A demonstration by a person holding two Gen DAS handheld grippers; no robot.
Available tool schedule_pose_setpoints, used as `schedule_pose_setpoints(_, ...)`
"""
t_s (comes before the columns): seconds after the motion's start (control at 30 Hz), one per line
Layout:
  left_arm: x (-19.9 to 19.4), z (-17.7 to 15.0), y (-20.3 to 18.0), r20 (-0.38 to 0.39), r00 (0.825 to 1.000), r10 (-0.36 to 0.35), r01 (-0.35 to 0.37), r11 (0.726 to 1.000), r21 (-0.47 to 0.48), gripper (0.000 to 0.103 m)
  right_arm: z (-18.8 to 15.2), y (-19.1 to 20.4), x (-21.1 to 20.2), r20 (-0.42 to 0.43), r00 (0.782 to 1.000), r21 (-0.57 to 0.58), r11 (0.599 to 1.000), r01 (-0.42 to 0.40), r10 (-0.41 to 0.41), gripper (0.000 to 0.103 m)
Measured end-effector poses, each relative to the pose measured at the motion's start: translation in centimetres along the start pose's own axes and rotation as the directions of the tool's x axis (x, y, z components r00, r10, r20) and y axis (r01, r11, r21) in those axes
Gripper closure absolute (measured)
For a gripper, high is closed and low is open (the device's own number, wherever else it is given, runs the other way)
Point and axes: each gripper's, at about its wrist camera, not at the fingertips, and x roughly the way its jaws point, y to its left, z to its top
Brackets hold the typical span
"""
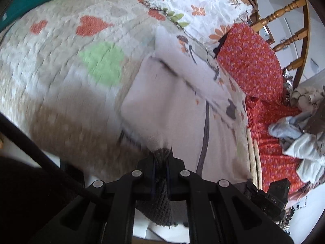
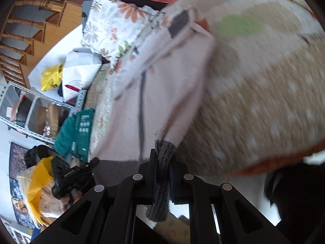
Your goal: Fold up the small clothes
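Observation:
A small pale pink garment (image 1: 174,109) with a dark stripe and a grey ribbed hem lies stretched over the quilted bedspread (image 1: 61,61). My left gripper (image 1: 161,162) is shut on one corner of its grey hem (image 1: 160,199). My right gripper (image 2: 162,162) is shut on the other hem corner (image 2: 162,183), and the garment (image 2: 162,85) runs away from it across the bedspread (image 2: 264,91). The right gripper also shows at the lower right of the left wrist view (image 1: 270,197). The left gripper shows at the lower left of the right wrist view (image 2: 71,177). Both views are motion-blurred.
A floral pillow (image 1: 199,6) and a red flowered cloth (image 1: 249,61) lie beyond the garment. A pile of pale clothes (image 1: 300,138) sits on the red cloth. A teal box (image 2: 79,130), bags (image 2: 50,79), a wooden railing (image 2: 24,30) and metal shelves (image 2: 26,109) stand beside the bed.

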Motion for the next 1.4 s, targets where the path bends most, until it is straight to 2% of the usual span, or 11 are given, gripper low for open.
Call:
schedule_pose_setpoints(0.13,2.8,7.5,-2.3,0.054,0.998,0.03,-0.03,1.0,-0.003,0.096,6.5,1.9,-0.1,0.061,0.998,-0.005,0.999,-0.032,0.032,0.093)
schedule_pose_setpoints(0.27,7.8,14.2,-3.9,0.068,0.995,0.067,-0.066,0.998,-0.019,0.096,13.7,1.6,3.2,0.12,0.992,0.034,0.999,-0.042,0.038,0.093)
schedule_pose_setpoints(0.5,15.2,19.5,-4.9,0.031,0.992,0.118,-0.118,0.993,-0.015,0.095,22.5,-1.2,11.2,0.07,0.997,0.129,0.992,0.003,-0.013,0.092)
schedule_pose_setpoints(0.63,15.8,22.1,-4.5,0.122,0.989,0.089,-0.081,0.994,-0.068,0.092,25.9,-3.2,12.9,0.11,0.991,0.145,0.986,-0.087,0.072,0.089)
schedule_pose_setpoints(0.67,15.1,22.8,-4.6,0.179,0.979,0.092,-0.08,0.994,-0.073,0.085,26.5,-3.6,12.9,0.13,0.989,0.155,0.984,-0.092,0.072,0.085)
schedule_pose_setpoints(0.7,14.6,23.1,-4.8,0.215,0.971,0.104,-0.091,0.993,-0.072,0.069,27.3,-4.0,13.0,0.154,0.987,0.157,0.985,-0.077,0.053,0.08)
schedule_pose_setpoints(0.77,13.1,23.5,-5.2,0.283,0.948,0.143,-0.128,0.989,-0.071,0.05,28.0,-3.8,12.7,0.196,0.98,0.131,0.991,-0.002,-0.024,0.035)
schedule_pose_setpoints(0.8,12.6,23.6,-5.3,0.3,0.941,0.155,-0.141,0.988,-0.067,0.049,28.2,-3.5,12.5,0.221,0.972,0.11,0.992,0.057,-0.08,0.029)
schedule_pose_setpoints(1.07,12.9,22.2,-6.3,0.212,0.955,0.208,-0.223,0.974,0.048,0.047,27.3,-1.5,12.1,0.205,0.971,0.005,0.992,0.126,-0.124,0.027)
schedule_pose_setpoints(1.3,15.4,21.0,-6.1,0.096,0.971,0.218,-0.225,0.973,0.06,0.047,25.8,2.1,13.9,0.176,0.972,-0.149,0.972,0.18,-0.153,0.03)
schedule_pose_setpoints(1.4,16.0,20.8,-6.4,0.084,0.971,0.225,-0.231,0.971,0.06,0.047,26.0,3.6,15.8,0.188,0.953,-0.24,0.929,0.28,-0.239,0.045)
